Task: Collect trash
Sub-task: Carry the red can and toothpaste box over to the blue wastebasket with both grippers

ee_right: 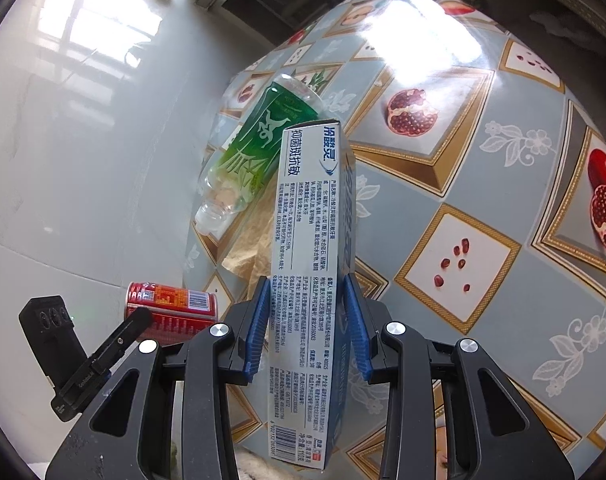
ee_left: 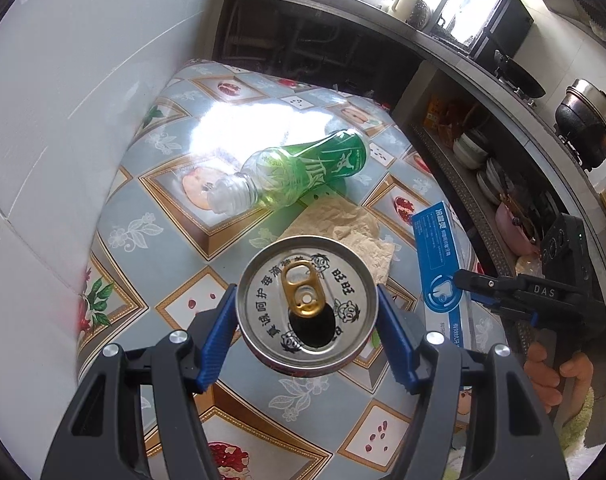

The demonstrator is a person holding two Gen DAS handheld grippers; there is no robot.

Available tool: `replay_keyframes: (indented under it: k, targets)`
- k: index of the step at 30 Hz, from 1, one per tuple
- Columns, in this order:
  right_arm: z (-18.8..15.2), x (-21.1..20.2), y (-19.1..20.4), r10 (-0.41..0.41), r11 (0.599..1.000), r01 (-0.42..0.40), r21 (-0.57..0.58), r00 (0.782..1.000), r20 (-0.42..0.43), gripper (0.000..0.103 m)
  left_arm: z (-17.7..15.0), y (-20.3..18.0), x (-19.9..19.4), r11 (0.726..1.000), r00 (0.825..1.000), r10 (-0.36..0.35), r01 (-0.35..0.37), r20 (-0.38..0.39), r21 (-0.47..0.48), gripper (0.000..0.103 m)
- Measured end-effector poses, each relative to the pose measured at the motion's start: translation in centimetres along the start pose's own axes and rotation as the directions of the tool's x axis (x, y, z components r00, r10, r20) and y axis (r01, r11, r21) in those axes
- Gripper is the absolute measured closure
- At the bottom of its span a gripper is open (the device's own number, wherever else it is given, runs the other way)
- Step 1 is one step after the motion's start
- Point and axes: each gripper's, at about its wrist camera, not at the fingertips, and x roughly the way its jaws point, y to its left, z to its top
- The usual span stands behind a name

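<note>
The left gripper (ee_left: pixel 307 312), black-framed with ribbed blue pads, is clamped on an opened red aluminium drink can (ee_left: pixel 306 305), one pad pressed to each side of its round silver lid with a gold pull tab; the can is held clear above the glossy, fruit-patterned blue-grey tablecloth (ee_left: pixel 175 240). Ahead of those fingers lies a clear, uncapped plastic bottle with a green label (ee_left: pixel 303 170), on its side, and between it and the can sits a crumpled sheet of tan paper (ee_left: pixel 355 232), wrinkled and flat. The right gripper (ee_right: pixel 308 322) is closed on a long rectangular blue-and-white cardboard toothpaste box (ee_right: pixel 311 248), gripped across its narrow width near the middle, so that the box runs lengthwise out past the fingertips. From the right wrist view the green bottle and tan paper lie just left of the box, and the red can appears lower left, beside the gripper.
</note>
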Motion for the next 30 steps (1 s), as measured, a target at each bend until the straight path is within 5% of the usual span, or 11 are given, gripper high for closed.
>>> replay_keyframes:
  k: [10,30]
  targets:
    - [0.0,-1.2,-1.1,0.026,0.999,-0.027,0.031,0.999,0.018,0.069,1.3,-1.0,-0.4,0.999,0.999,-0.043,0.043,0.033,0.015,0.039]
    - [-2.2,-7.0,-4.3,-0.007,0.992,-0.009,0.123,0.992,0.127,0.069,4.9,-8.9,3.0,0.965,0.980,-0.200,0.195,0.012,0.176,0.039]
